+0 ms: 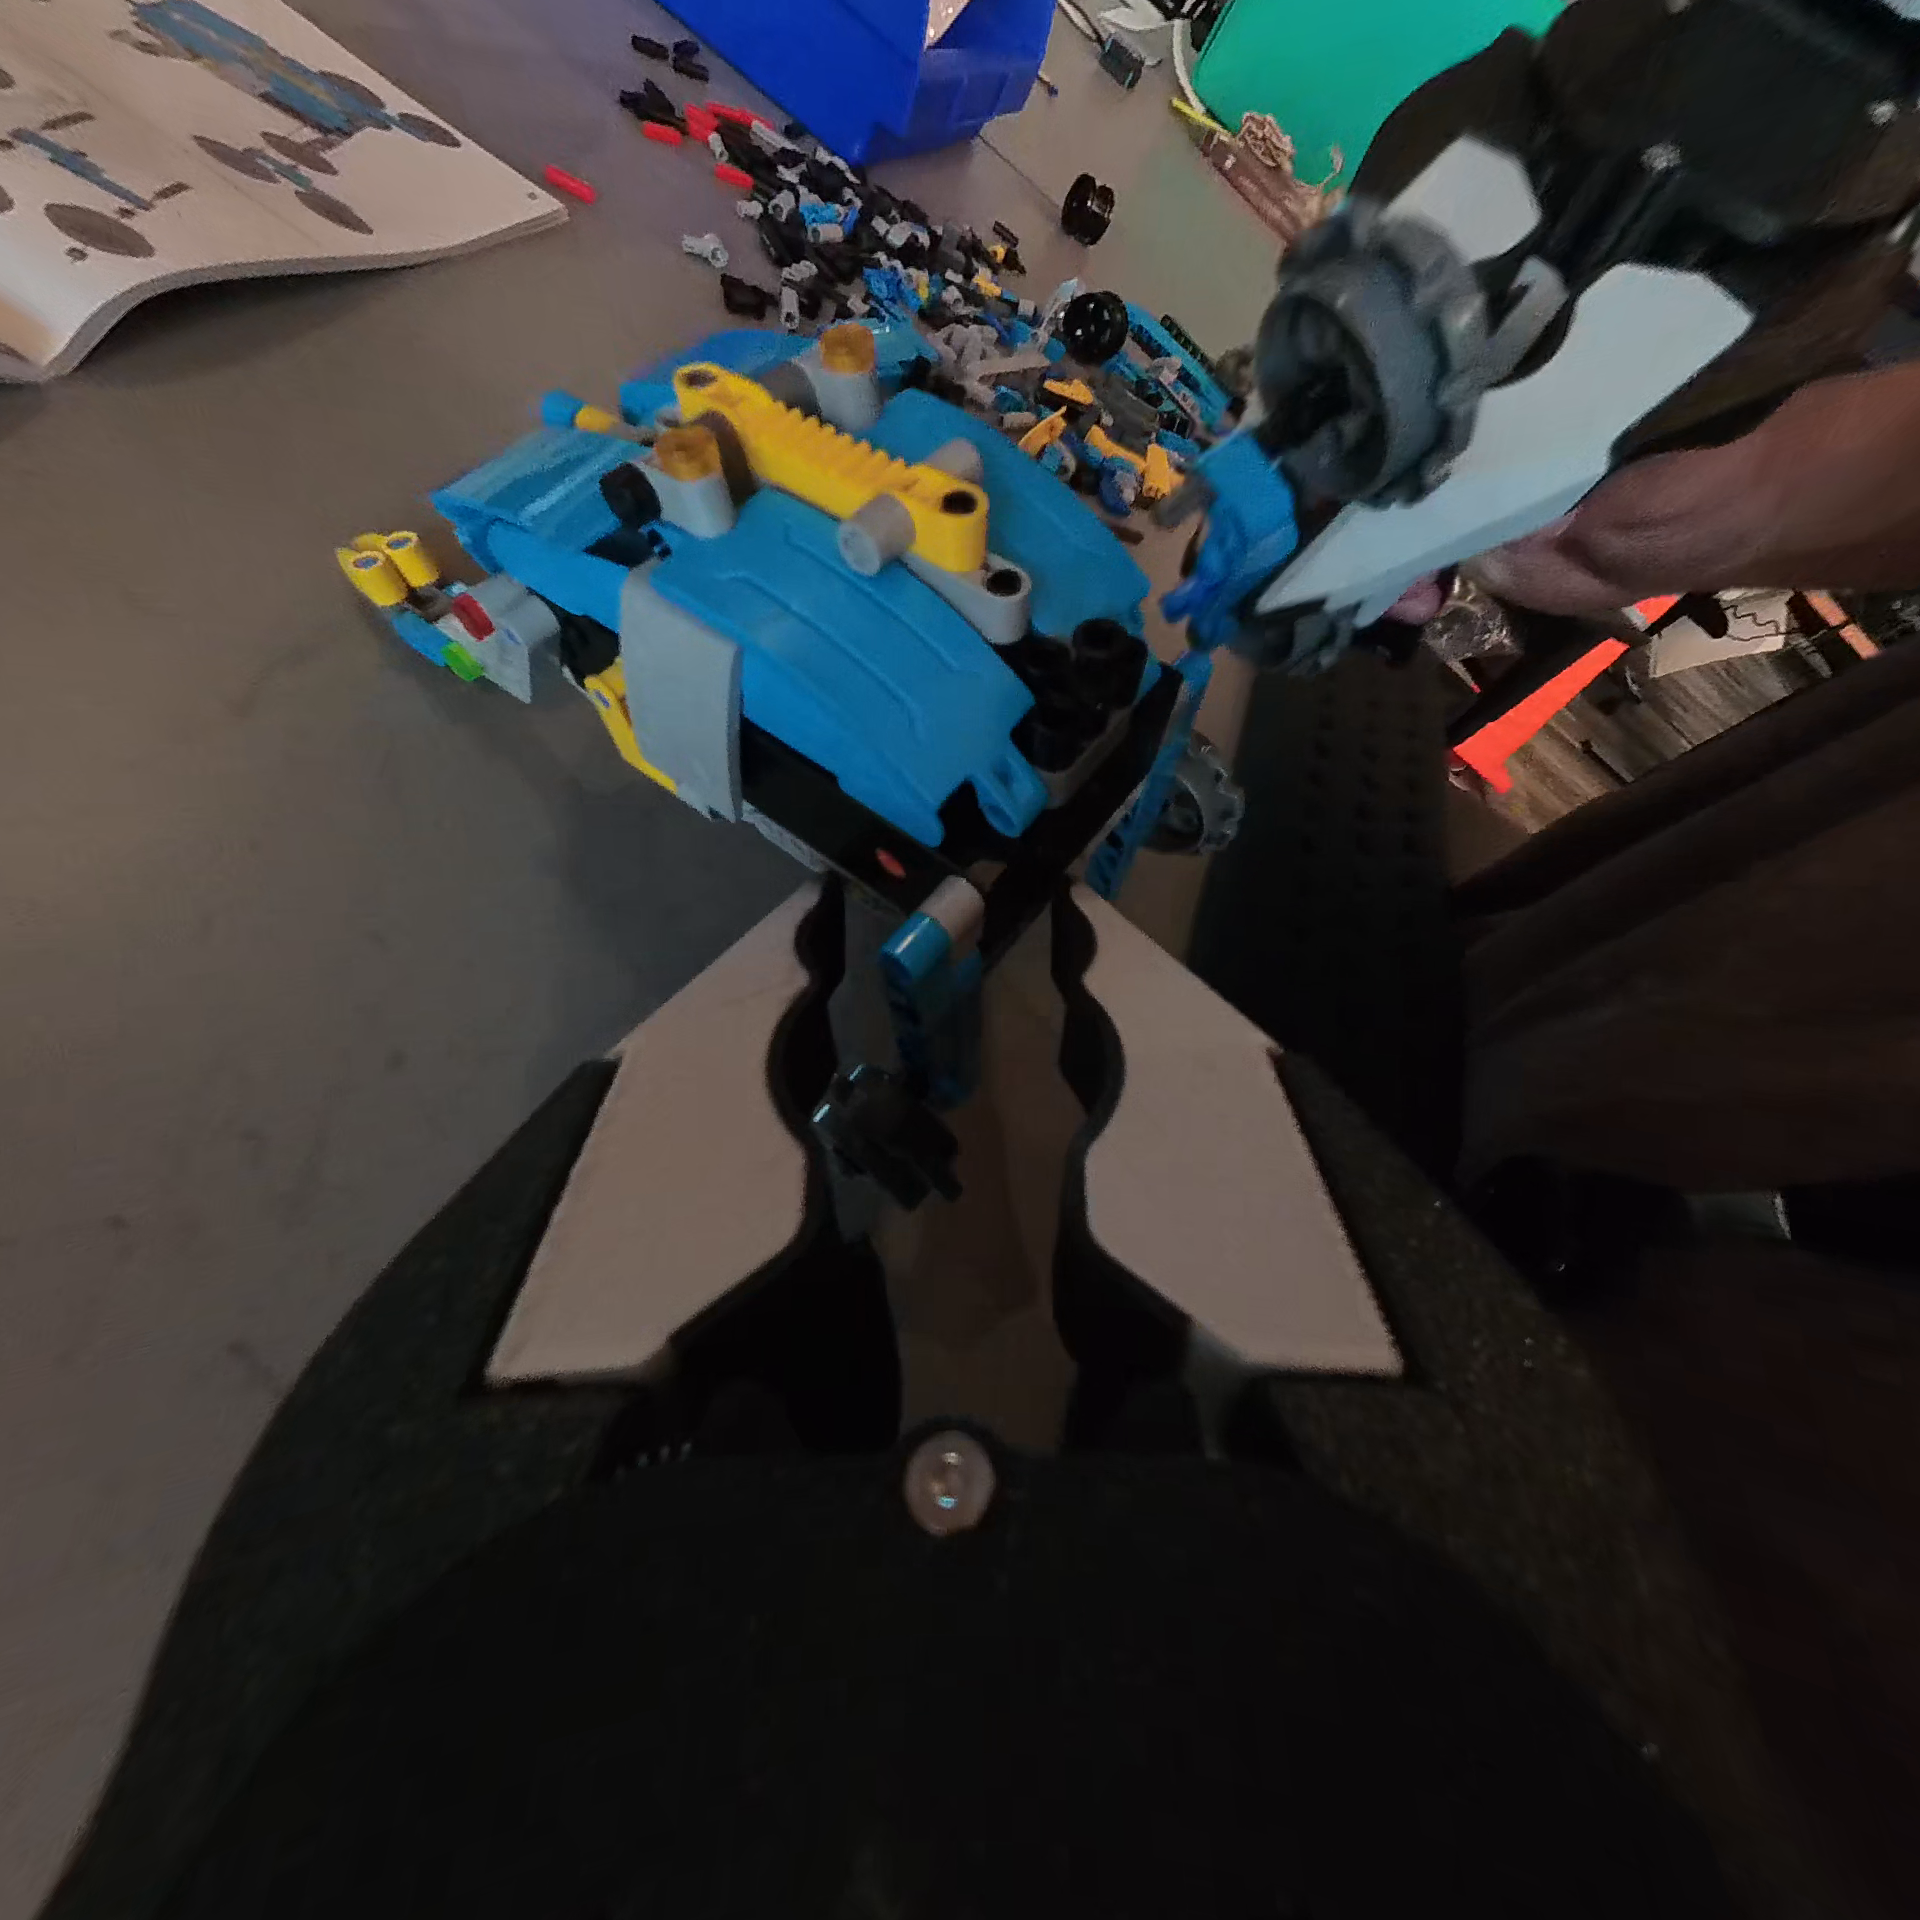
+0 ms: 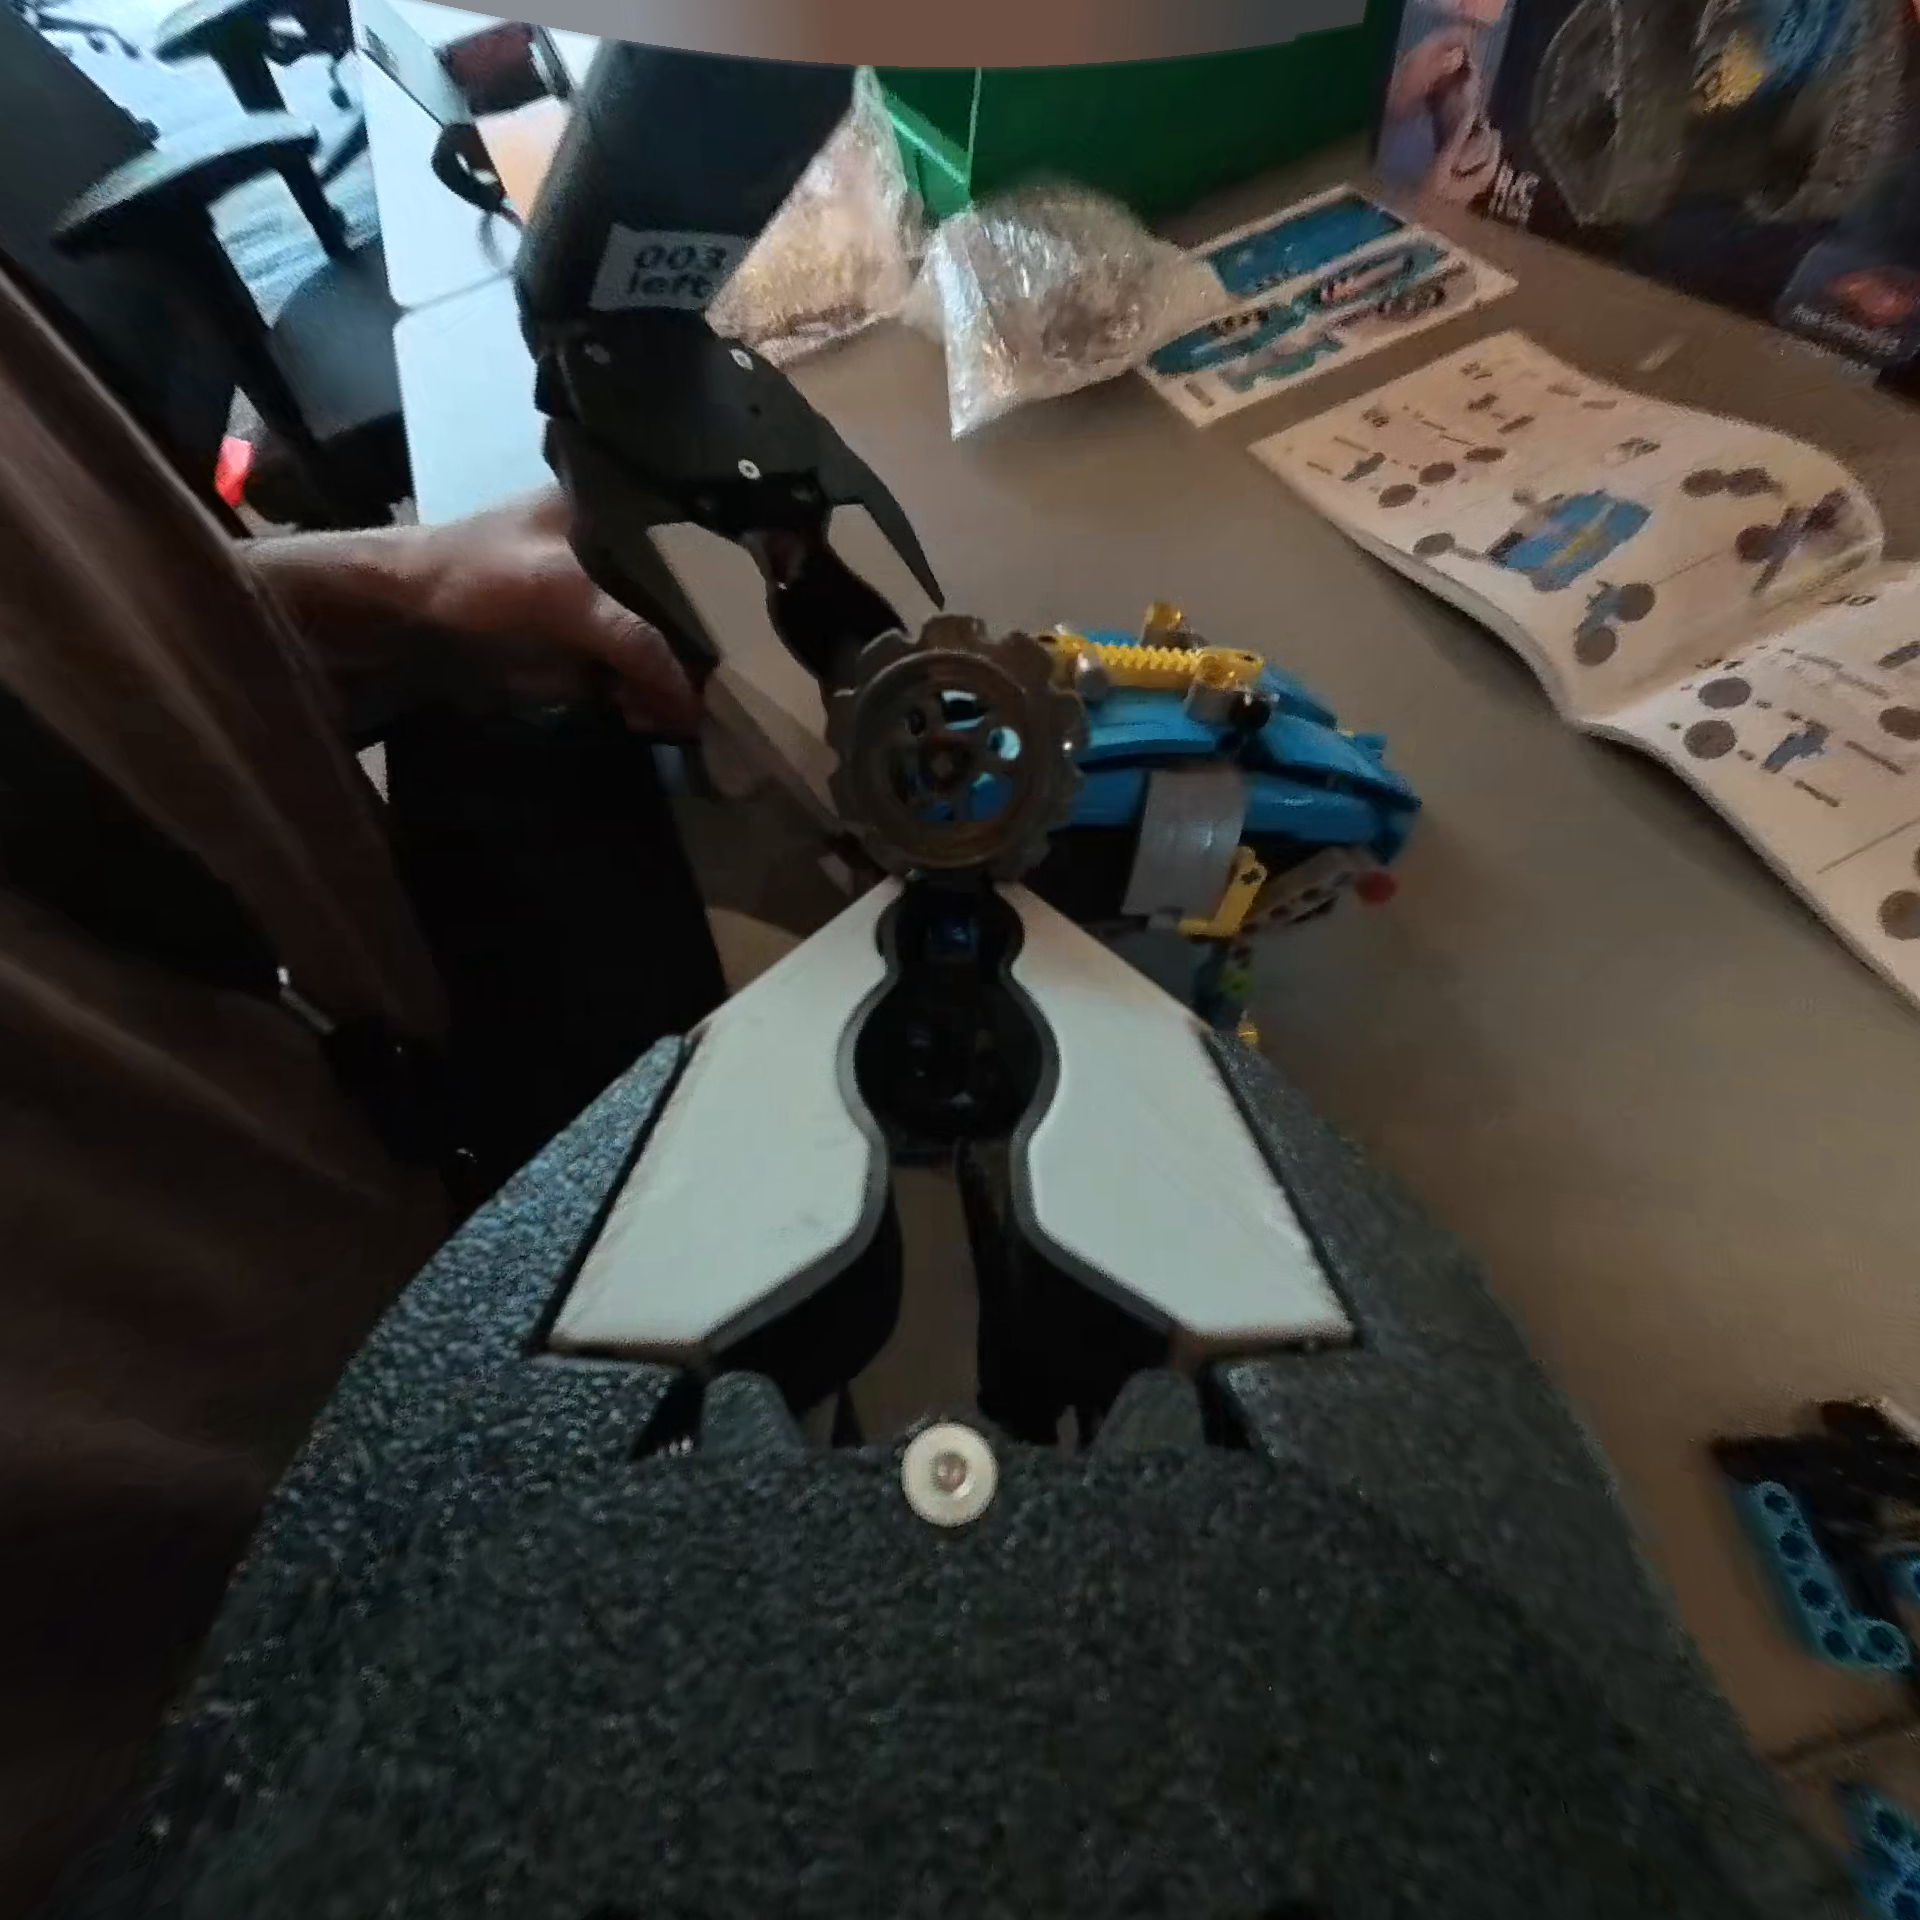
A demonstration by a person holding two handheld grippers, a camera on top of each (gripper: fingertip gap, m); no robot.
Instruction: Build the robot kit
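Note:
A blue, yellow and grey brick-built vehicle model (image 1: 810,582) is held up off the grey table. My left gripper (image 1: 940,904) is shut on the black and blue beam at the model's rear end. My right gripper (image 2: 951,894) is shut on a grey toothed wheel (image 2: 951,743) with a blue part behind it. In the left wrist view the right gripper (image 1: 1351,582) and its wheel (image 1: 1361,364) sit just right of the model, near its rear side. In the right wrist view the model (image 2: 1226,769) lies behind the wheel, with the left gripper (image 2: 717,447) above left.
A heap of loose small parts (image 1: 935,270) and a blue bin (image 1: 862,62) lie beyond the model. An open instruction booklet (image 1: 208,177) lies far left, also in the right wrist view (image 2: 1662,582). Plastic bags (image 2: 1039,291) and a printed box (image 2: 1683,135) stand behind. Blue beams (image 2: 1829,1558) lie right. My hands' fingertips stand some 7 cm from each other.

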